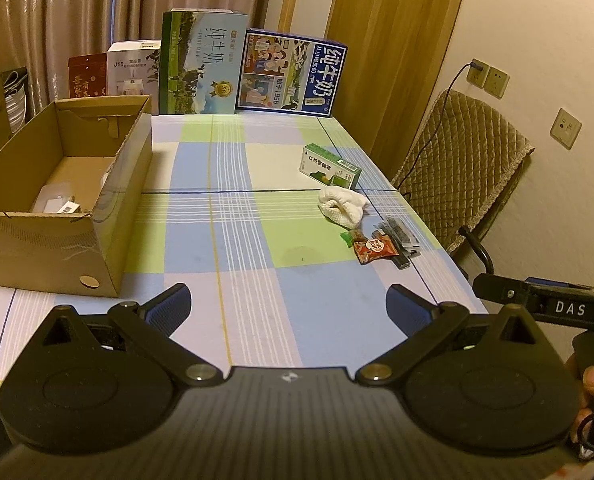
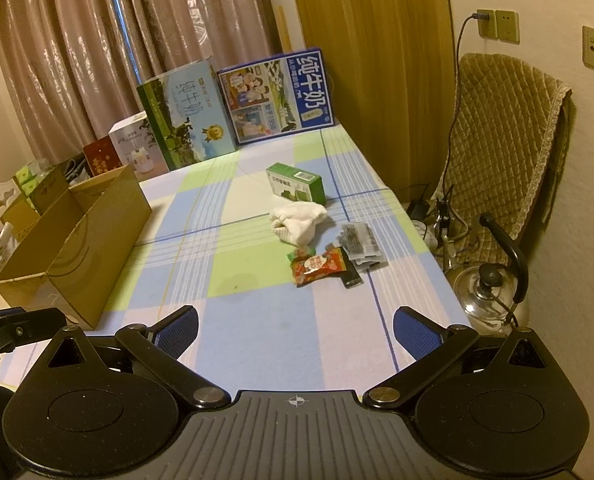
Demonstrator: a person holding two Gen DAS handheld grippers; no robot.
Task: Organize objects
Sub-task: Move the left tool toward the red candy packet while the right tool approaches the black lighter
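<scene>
Both the left gripper (image 1: 289, 308) and the right gripper (image 2: 295, 330) hang empty, jaws apart, at frame bottom. Centre-right, the green box (image 1: 330, 166), white cloth (image 1: 343, 204) and snack packets (image 1: 377, 249) lie unsorted; the cardboard box (image 1: 37, 248) at left already holds something.

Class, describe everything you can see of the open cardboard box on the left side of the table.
The cardboard box is plain brown corrugated card, long and rectangular, open at the top with no lid over it. It rests flat on the checked tablecloth at the table's left side, apart from the loose items on the right. A round punched tab shows low on its near end wall, and a printed curved line marks its long side. Inside lie a few pale, whitish items, too unclear to identify. Neither gripper touches it.
</scene>
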